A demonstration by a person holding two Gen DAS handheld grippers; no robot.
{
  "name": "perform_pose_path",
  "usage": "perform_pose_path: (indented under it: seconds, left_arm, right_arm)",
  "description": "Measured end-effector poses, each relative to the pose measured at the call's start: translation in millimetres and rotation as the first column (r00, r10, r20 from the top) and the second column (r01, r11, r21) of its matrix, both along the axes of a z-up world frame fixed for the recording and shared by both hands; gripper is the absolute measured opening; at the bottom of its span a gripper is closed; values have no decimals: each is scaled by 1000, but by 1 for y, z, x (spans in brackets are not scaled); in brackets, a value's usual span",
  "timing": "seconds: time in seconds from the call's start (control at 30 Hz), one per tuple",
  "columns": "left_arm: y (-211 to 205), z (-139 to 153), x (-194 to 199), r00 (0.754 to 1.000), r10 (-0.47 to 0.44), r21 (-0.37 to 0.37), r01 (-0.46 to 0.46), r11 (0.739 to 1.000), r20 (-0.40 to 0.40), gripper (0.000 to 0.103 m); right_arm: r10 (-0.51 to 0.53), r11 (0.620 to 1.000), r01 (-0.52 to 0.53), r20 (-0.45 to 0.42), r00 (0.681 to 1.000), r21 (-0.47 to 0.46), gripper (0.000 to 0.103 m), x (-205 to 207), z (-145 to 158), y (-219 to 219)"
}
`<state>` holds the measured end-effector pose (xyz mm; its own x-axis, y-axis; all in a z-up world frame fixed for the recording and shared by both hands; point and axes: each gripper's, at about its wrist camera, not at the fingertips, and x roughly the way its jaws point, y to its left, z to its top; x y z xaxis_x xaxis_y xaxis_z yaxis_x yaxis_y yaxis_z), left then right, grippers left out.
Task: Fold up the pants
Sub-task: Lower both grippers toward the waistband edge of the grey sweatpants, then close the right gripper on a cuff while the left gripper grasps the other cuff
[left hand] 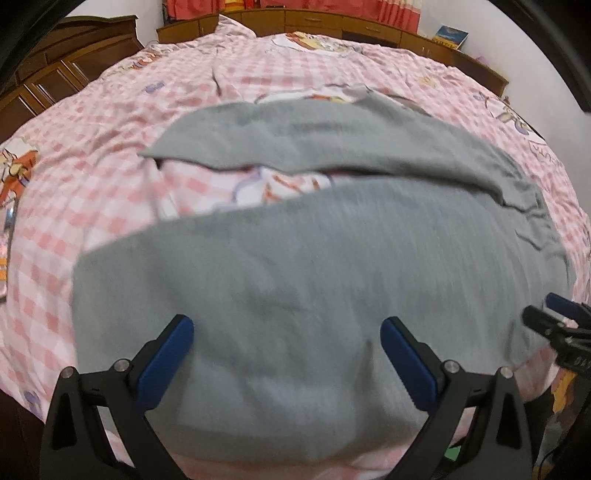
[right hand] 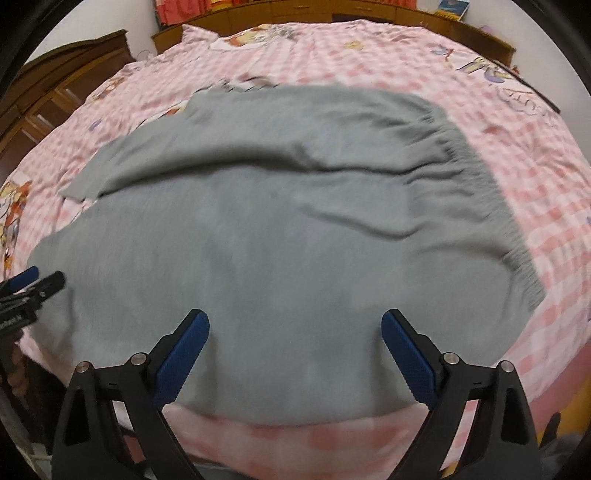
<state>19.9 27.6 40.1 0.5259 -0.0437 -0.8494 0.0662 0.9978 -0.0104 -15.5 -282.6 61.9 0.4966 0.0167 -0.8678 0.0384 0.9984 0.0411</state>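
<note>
Grey pants (left hand: 295,266) lie spread flat on a pink checked bed, legs pointing left and apart, the gathered waistband (right hand: 491,206) at the right. My left gripper (left hand: 286,326) is open and empty, hovering over the near leg close to the bed's front edge. My right gripper (right hand: 295,321) is open and empty over the near hip part of the pants (right hand: 280,258). Each gripper shows at the edge of the other's view: the right one (left hand: 554,314) and the left one (right hand: 33,280).
The bed cover (left hand: 110,155) has cartoon prints and runs back to a wooden headboard shelf (left hand: 332,22). A wooden wardrobe (left hand: 55,66) stands at the far left. A book (left hand: 450,37) lies on the shelf at the back right.
</note>
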Motion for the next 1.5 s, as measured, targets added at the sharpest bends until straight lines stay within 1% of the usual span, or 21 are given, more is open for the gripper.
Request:
perform_pose_path:
  seconds: [0.13,0.17,0.23,0.4,0.53,0.67,0.77,0.87,0.93,1.07,1.13,1.17,1.27,1.3,1.37,1.43,1.5]
  left_arm:
    - [13,10,16,1000,19,10,-19,1000,8,103]
    - [17,12,20,1000,24,7,-24,1000,8,103]
    - [26,16,31,999,35,2,-35,999,18,103]
    - [49,21,62,996,85,5,-85,996,35,103]
    - [67,25,91,991,129,1,-129,992,40,103]
    - [79,29,122,987,149,14,-150,989,58,103]
    - [86,30,145,984,165,33,-167,985,64,103]
    - [96,31,169,981,176,35,-179,983,83,103]
    - [101,31,183,980,178,35,-182,983,89,103]
    - [110,29,215,981,180,38,-183,982,69,103]
    - [114,24,229,979,196,63,-199,978,54,103]
    - [115,22,234,979,198,70,-201,977,44,102]
    - [116,19,242,987,158,67,-159,985,18,100]
    - [115,18,245,991,130,74,-131,989,10,100]
    - [113,17,250,995,104,94,-103,990,3,100]
    - [114,14,257,995,104,118,-102,988,-4,100]
    - [117,9,264,993,113,110,-110,988,-17,100]
  right_arm:
    - [-12,1000,13,28,1000,-16,97,19,10,-21]
    - [-11,1000,12,50,999,-18,97,23,12,-26]
    - [-20,999,23,83,996,-40,97,34,19,-37]
    - [-40,992,54,123,992,-112,97,71,38,-65]
    - [-68,983,87,118,991,-162,97,105,41,-87]
    - [-99,984,113,107,989,-137,97,136,36,-110]
    - [-119,981,133,98,988,-144,97,152,33,-123]
    - [-126,979,139,92,988,-146,97,168,34,-134]
    - [-122,982,131,72,990,-134,97,182,33,-141]
    - [-107,989,110,38,994,-103,97,208,31,-151]
    - [-90,992,91,16,996,-90,97,216,29,-153]
    - [-65,994,64,-6,998,-86,97,222,27,-153]
    - [8,996,-12,-48,999,-93,97,234,22,-150]
    - [27,995,-32,-53,998,-98,97,238,20,-149]
    - [46,994,-51,-53,997,-98,97,247,16,-149]
    - [66,992,-72,-58,996,-100,96,255,11,-147]
    - [88,988,-96,-68,994,-120,90,261,4,-144]
